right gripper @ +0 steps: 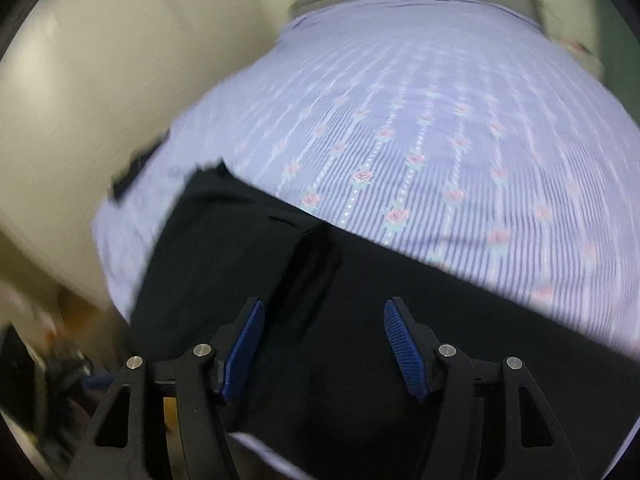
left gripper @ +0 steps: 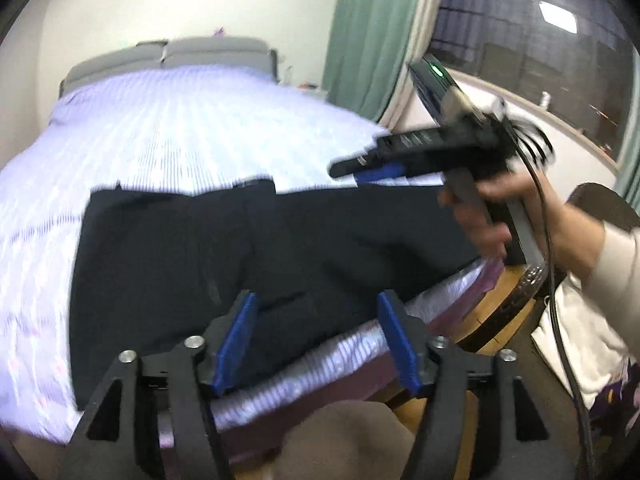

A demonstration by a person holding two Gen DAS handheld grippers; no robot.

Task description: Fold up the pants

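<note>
Left gripper (left gripper: 316,340), jaws spread wide and empty, above the near edge of the dark pants (left gripper: 240,248). Right gripper (right gripper: 324,344), likewise spread and holding nothing, poised over the same cloth; in the left view it appears ahead and to the right (left gripper: 360,168), held by the person's hand (left gripper: 492,216). The pants lie spread flat directly ahead of both grippers on the bed (left gripper: 160,128), on the striped, flowered sheet (right gripper: 440,140), reaching to the mattress edge nearest the left gripper. The cloth looks soft, light and limp: it should drape and sag when lifted, so a pinch at a hem, waistband or outer seam edge, one gripper at each end, seems best. Motion blur hides finer seams. Beyond the bed stand a grey headboard (left gripper: 172,54), a green curtain (left gripper: 368,28) and a window (left gripper: 540,48); right of the left gripper, a wooden floor (left gripper: 496,320). Nothing lies on the pants to obstruct a fold.
</note>
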